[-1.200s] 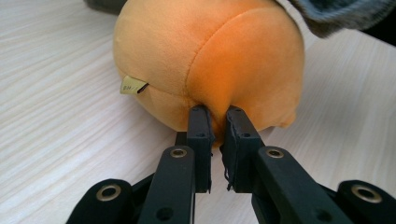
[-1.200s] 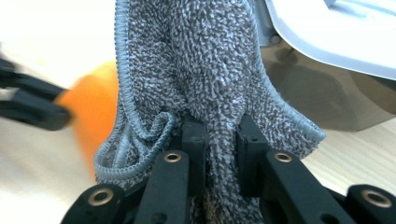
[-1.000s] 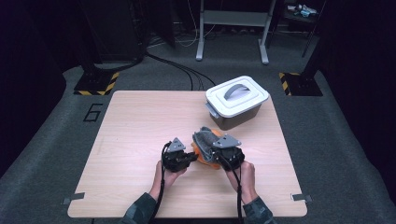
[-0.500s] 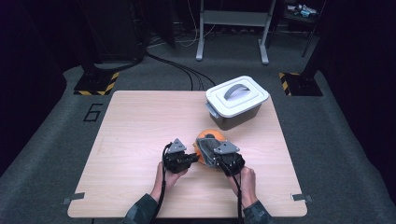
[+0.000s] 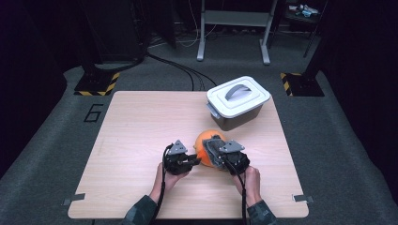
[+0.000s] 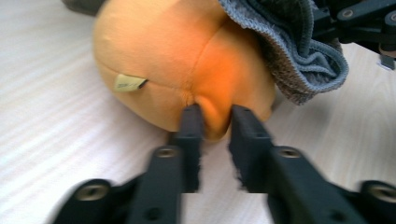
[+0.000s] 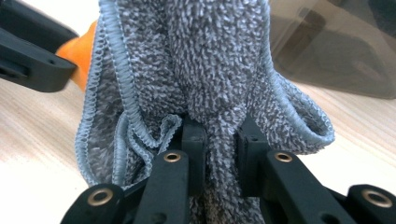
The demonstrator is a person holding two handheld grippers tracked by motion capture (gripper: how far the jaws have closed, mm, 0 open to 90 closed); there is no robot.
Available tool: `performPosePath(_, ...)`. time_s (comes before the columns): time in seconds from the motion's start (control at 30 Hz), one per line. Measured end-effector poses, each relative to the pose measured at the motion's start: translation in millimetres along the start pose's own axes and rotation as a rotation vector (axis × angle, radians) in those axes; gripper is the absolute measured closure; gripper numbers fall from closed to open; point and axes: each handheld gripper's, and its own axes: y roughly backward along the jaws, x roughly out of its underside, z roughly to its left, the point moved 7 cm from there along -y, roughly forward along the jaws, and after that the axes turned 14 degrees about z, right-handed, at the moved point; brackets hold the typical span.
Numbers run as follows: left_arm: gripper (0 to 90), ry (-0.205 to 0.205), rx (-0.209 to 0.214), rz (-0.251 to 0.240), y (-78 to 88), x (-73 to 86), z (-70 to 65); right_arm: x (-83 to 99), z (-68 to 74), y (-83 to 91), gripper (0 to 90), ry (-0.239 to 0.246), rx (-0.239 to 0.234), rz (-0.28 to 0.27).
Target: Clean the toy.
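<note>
An orange plush ball [image 5: 206,138] lies on the wooden table [image 5: 141,122]. A grey terry cloth [image 5: 213,150] is draped against its near right side. My right gripper [image 5: 217,157] is shut on a bunched fold of that cloth [image 7: 210,60], pinched between its jaws [image 7: 219,135]. My left gripper [image 5: 196,161] meets the ball from the left. Its jaws [image 6: 214,119] have just been opening, and a small nub of the orange fabric [image 6: 163,60] still sits loosely between them. The cloth [image 6: 289,56] hangs over the ball's far side in the left gripper view.
A grey box with a white handled lid [image 5: 238,101] stands at the table's back right, close behind the ball; its dark wall [image 7: 336,51] is in the right gripper view. Bare tabletop stretches to the left and back left. Both forearms come in from the near edge.
The right gripper has sunk with the cloth, which slid off the ball's top toward its near side, baring more orange. The left hand stayed put.
</note>
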Motion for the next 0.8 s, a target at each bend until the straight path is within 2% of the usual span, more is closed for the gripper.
performPosePath(0.07, 61.9, -0.011, 0.006, -0.004, 0.8, -1.4, 0.6, -0.4, -2.3, 0.0, 77.0, -0.011, -0.005, 0.005)
performPosePath(0.1, 61.9, -0.013, -0.006, 0.008, -0.2, -2.0, 1.0, -0.4, -2.3, 0.0, 77.0, -0.011, -0.005, 0.005)
performPosePath(0.13, 61.9, -0.039, -0.007, 0.018, -2.5, -2.6, 1.5, -0.7, -2.5, -0.2, 77.0, -0.022, -0.012, 0.002)
performPosePath(0.17, 64.5, -0.044, -0.006, 0.017, -4.7, -3.0, 1.1, -0.8, -2.6, -0.2, 77.0, -0.027, -0.016, 0.002)
performPosePath(0.2, 73.6, -0.043, -0.008, 0.019, -6.2, -3.5, 1.1, -1.2, -3.1, 0.0, 76.9, -0.02, -0.016, 0.001)
performPosePath(0.23, 76.8, -0.043, -0.008, 0.019, -6.2, -3.5, 1.1, -1.2, -3.1, 0.0, 76.9, -0.02, -0.016, 0.001)
performPosePath(0.27, 76.8, -0.042, -0.013, 0.008, -6.6, -4.4, 1.5, -1.3, -3.6, 0.6, 76.9, -0.022, -0.018, 0.0)
performPosePath(0.3, 80.2, -0.018, -0.012, 0.007, -6.8, -4.3, 0.4, -1.5, -3.9, 1.7, 76.9, -0.032, -0.027, -0.005)
performPosePath(0.33, 82.2, -0.016, -0.016, 0.004, -6.8, -4.7, 0.8, -2.6, -3.9, 6.4, 76.9, -0.048, -0.055, -0.027)
performPosePath(0.4, 83.0, 0.001, -0.032, -0.007, -5.6, -6.6, 0.9, -5.0, -1.3, 13.7, 76.9, -0.05, -0.058, -0.057)
performPosePath(0.43, 83.1, 0.001, -0.032, -0.007, -5.6, -6.6, 0.9, -6.8, 0.9, 17.7, 76.9, -0.034, -0.065, -0.072)
performPosePath(0.47, 83.2, 0.003, -0.024, -0.006, -4.5, -8.2, -0.3, -8.6, 5.5, 21.3, 77.0, -0.044, -0.079, -0.084)
performPosePath(0.5, 83.3, 0.005, -0.034, -0.011, -4.6, -9.5, -2.1, -9.7, 8.2, 23.5, 76.9, -0.029, -0.09, -0.09)
performPosePath(0.53, 83.6, 0.005, -0.034, -0.011, -4.6, -9.5, -2.1, -9.7, 8.2, 23.5, 76.9, -0.029, -0.09, -0.09)
performPosePath(0.57, 83.6, 0.002, -0.034, -0.013, -4.7, -10.4, -3.4, -12.4, 14.9, 24.9, 77.0, -0.033, -0.105, -0.093)
performPosePath(0.6, 83.8, 0.001, -0.036, -0.01, -4.7, -10.7, -3.8, -14.1, 18.1, 23.5, 76.9, -0.017, -0.094, -0.09)
performPosePath(0.63, 84.4, 0.016, -0.043, -0.016, -5.0, -10.5, -3.1, -14.4, 22.5, 15.8, 77.0, -0.02, -0.095, -0.068)
performPosePath(0.7, 84.7, 0.029, -0.04, -0.018, -5.1, -9.4, -2.0, -13.4, 22.7, 10.8, 77.1, -0.021, -0.099, -0.067)
performPosePath(0.8, 85.0, 0.029, -0.04, -0.018, -4.8, -8.8, -1.7, -11.7, 22.6, 9.1, 77.1, -0.028, -0.095, -0.058)
